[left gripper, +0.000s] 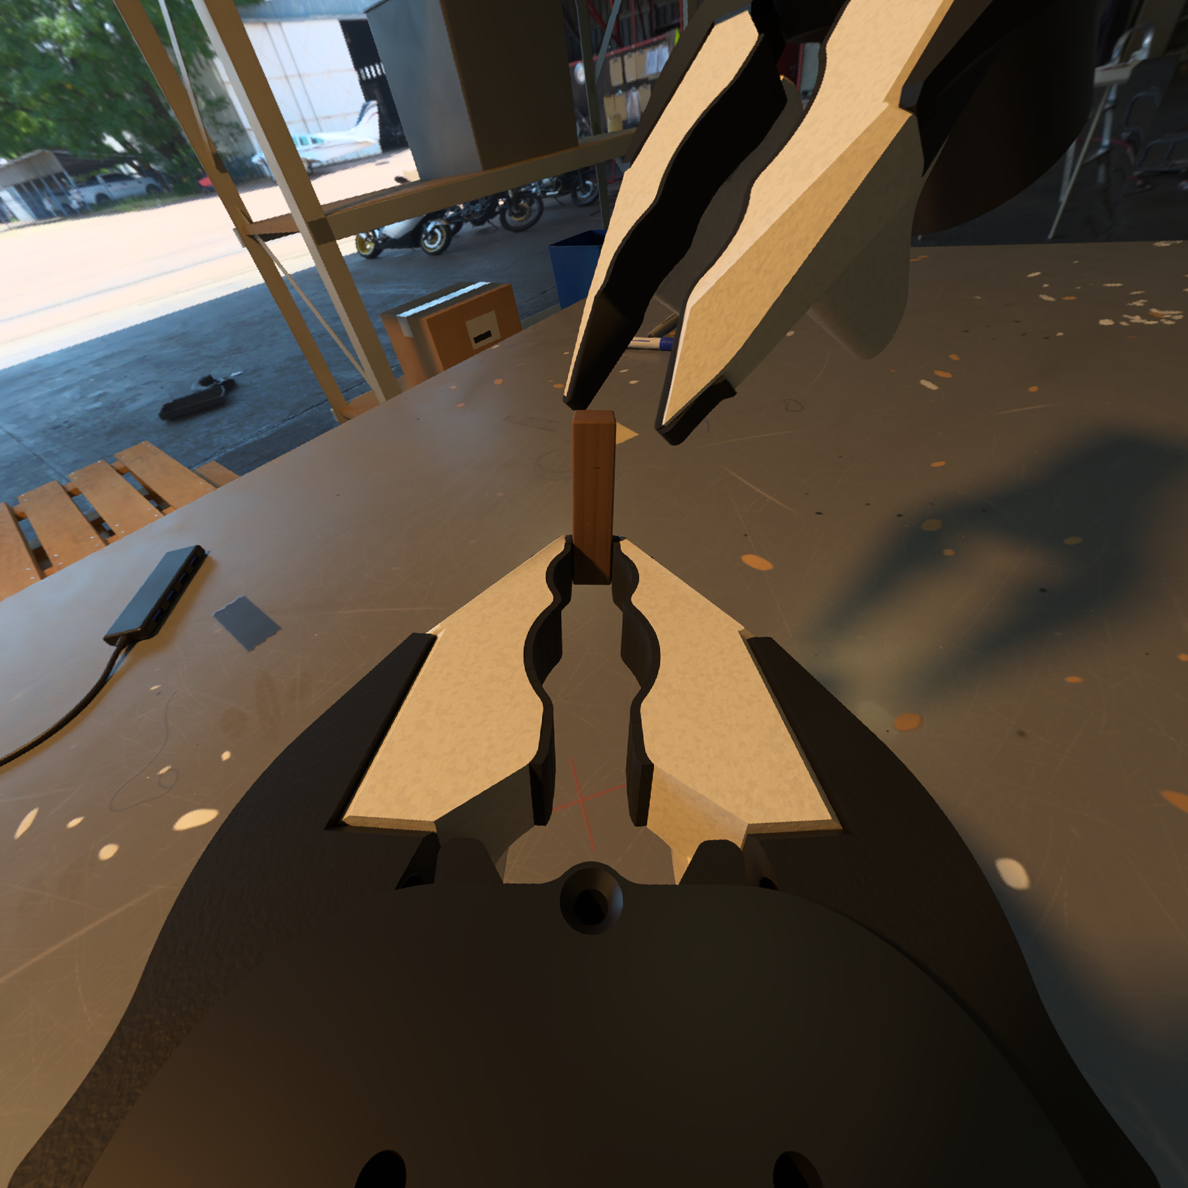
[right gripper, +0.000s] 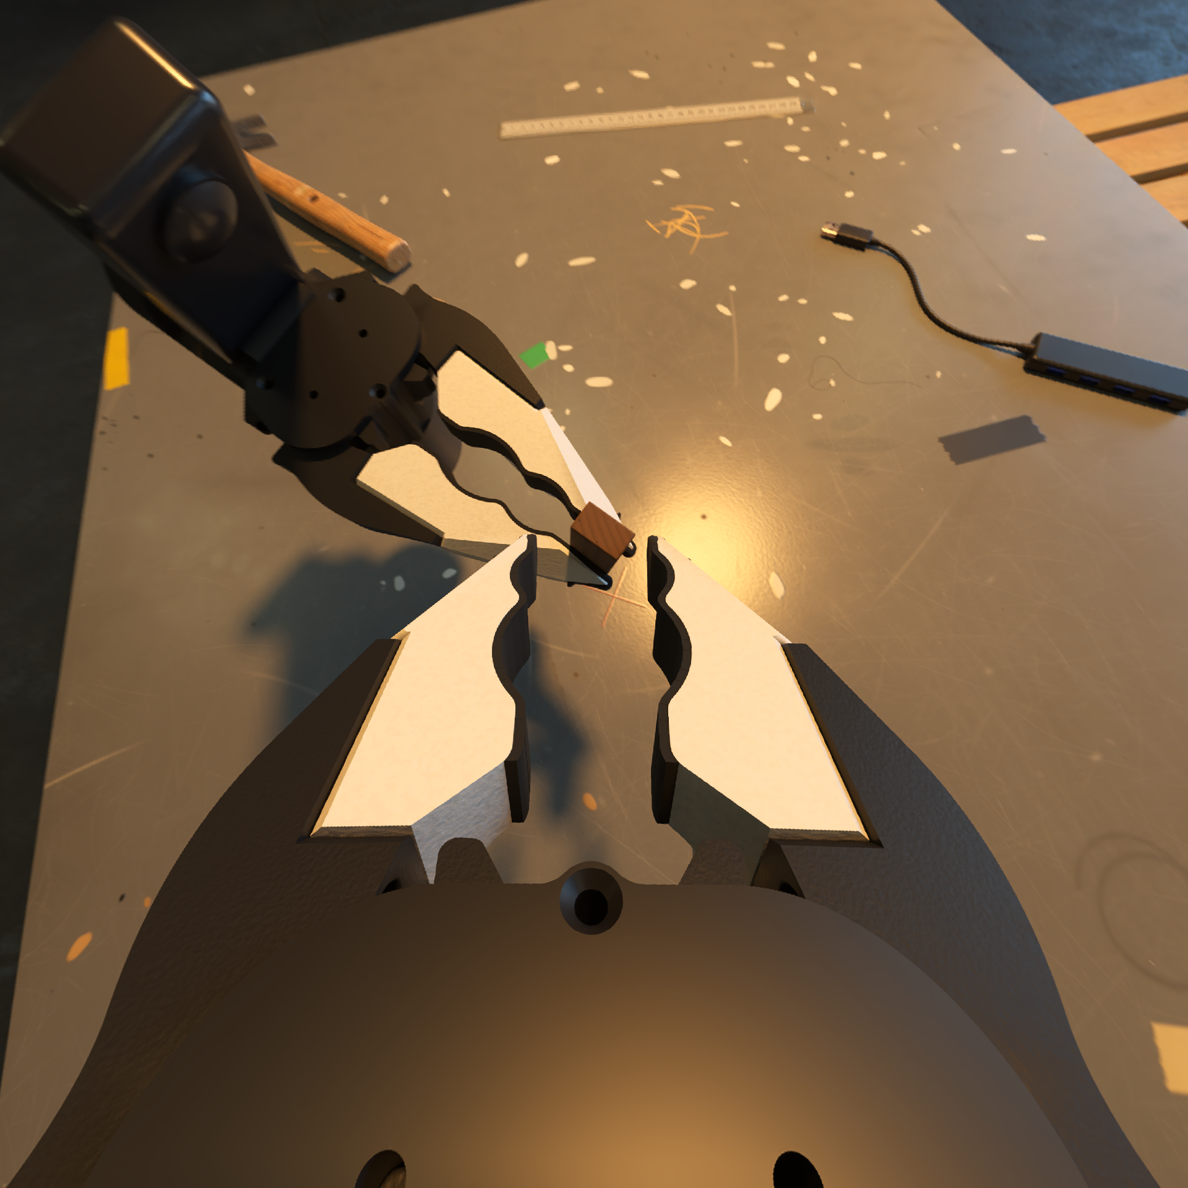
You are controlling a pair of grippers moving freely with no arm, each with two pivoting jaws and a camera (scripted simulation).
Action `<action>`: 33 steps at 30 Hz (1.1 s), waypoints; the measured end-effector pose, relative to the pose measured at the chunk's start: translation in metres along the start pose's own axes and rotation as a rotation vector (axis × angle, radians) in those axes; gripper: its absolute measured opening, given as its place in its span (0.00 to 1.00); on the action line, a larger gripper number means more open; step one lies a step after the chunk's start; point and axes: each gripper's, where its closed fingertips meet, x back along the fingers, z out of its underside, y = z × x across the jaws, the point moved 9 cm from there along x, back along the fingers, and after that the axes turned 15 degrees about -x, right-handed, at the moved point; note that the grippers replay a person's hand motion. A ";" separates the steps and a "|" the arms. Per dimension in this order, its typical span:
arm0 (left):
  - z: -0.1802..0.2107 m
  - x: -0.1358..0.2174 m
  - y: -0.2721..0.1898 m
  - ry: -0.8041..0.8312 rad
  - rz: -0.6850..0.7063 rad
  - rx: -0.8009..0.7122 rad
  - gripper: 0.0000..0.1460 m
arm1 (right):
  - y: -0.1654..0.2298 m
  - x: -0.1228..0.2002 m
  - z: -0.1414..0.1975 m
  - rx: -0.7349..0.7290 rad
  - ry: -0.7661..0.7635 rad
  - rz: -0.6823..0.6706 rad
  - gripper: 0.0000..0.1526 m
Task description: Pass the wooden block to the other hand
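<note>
A: Our left claw (left gripper: 593, 553) pinches the wooden block (left gripper: 593, 488) by its base, its free end pointing at twelve o'clock for taking.

B: Agreed. Right claw (right gripper: 590, 546) spread, poised above it.

Sunlit, perhaps hangar-like workshop; speckled table (right gripper: 836, 643)

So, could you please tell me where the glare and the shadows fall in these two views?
Right wrist view: a warm glare spot on the scratched grey tabletop just beyond the small brown wooden block, and a dark shadow of the left gripper below it. Left wrist view: the open right gripper casts a soft, blurry shadow on the table's right side; daylight outside is washed out.
</note>
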 end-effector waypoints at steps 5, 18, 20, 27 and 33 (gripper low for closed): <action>-0.002 0.000 0.002 -0.009 0.010 0.016 0.07 | 0.000 0.003 0.001 -0.029 -0.040 -0.098 0.24; -0.004 0.002 0.004 0.005 -0.007 0.017 0.07 | 0.001 -0.001 0.002 -0.017 -0.013 -0.086 0.23; -0.004 0.002 0.006 0.006 -0.012 0.021 0.07 | 0.001 -0.001 0.003 -0.020 -0.006 -0.089 0.22; -0.006 0.001 0.006 0.005 -0.004 0.013 0.07 | -0.001 -0.001 0.001 -0.022 -0.024 -0.068 0.22; -0.007 0.000 0.006 0.000 0.007 0.008 0.07 | 0.001 -0.003 -0.001 -0.010 -0.029 -0.069 0.23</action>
